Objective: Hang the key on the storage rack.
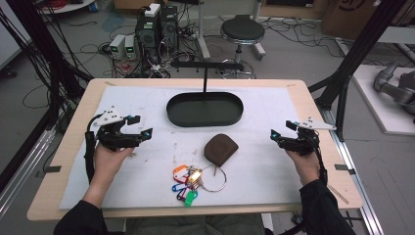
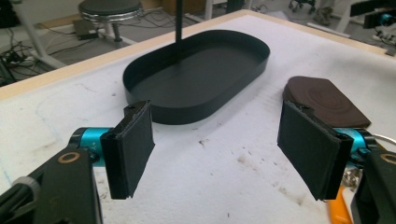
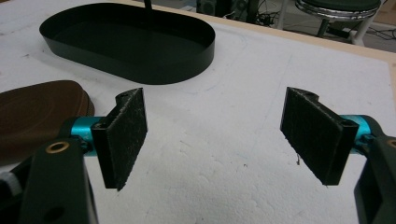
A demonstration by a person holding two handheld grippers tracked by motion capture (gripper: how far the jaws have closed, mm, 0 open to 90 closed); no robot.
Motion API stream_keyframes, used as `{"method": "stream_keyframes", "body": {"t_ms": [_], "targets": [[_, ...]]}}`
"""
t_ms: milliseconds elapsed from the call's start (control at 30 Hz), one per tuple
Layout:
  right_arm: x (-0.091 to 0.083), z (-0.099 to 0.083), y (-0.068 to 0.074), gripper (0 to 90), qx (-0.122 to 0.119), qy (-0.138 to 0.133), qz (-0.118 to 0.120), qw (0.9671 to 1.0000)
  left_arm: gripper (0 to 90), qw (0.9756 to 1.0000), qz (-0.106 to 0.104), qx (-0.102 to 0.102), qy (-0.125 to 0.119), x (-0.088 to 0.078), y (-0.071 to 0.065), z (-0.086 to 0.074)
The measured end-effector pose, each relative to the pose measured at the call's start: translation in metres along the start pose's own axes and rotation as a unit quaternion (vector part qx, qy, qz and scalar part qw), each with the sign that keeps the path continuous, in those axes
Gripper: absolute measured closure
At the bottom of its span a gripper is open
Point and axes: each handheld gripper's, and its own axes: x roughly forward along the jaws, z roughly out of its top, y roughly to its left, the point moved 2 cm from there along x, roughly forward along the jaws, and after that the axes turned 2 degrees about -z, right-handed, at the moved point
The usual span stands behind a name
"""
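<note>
A dark oval tray (image 1: pixel 172 110) with an upright post and crossbar stands at the middle back of the white mat. In front of it lies a brown leather pouch (image 1: pixel 220 149), and nearer the front edge a key ring with coloured tags (image 1: pixel 188 182). My left gripper (image 1: pixel 140 126) hovers at the left of the mat, open, with nothing between its jaws. My right gripper (image 1: pixel 282 131) hovers at the right, open and empty too. In the left gripper view the tray (image 2: pixel 254 63) and pouch (image 2: pixel 322 98) lie ahead; the right gripper view has the tray (image 3: pixel 196 58) and pouch (image 3: pixel 37 112).
The white mat (image 1: pixel 274 171) covers a wooden table (image 1: pixel 313 107). Behind the table stand a round stool (image 1: pixel 242 30), computer boxes (image 1: pixel 156 27) and loose cables on the floor. Black frame posts (image 1: pixel 359 54) rise at both sides.
</note>
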Motion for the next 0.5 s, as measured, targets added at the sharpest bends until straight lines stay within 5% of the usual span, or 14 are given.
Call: {"method": "stream_keyframes", "body": {"t_ms": [333,500], "targets": [[-0.0023,-0.0038,-0.0056,23.3,0.007,-0.001,-0.009,0.9999,27.2,0.9999,0.003,-0.007,-0.010,-0.0005,0.0027,0.0002],[-0.0039,-0.0056,-0.0074,23.3,0.008,-0.001,-0.012,0.9999,27.6,0.9998,-0.014,-0.007,-0.015,0.0020,-0.0014,0.0015]]}}
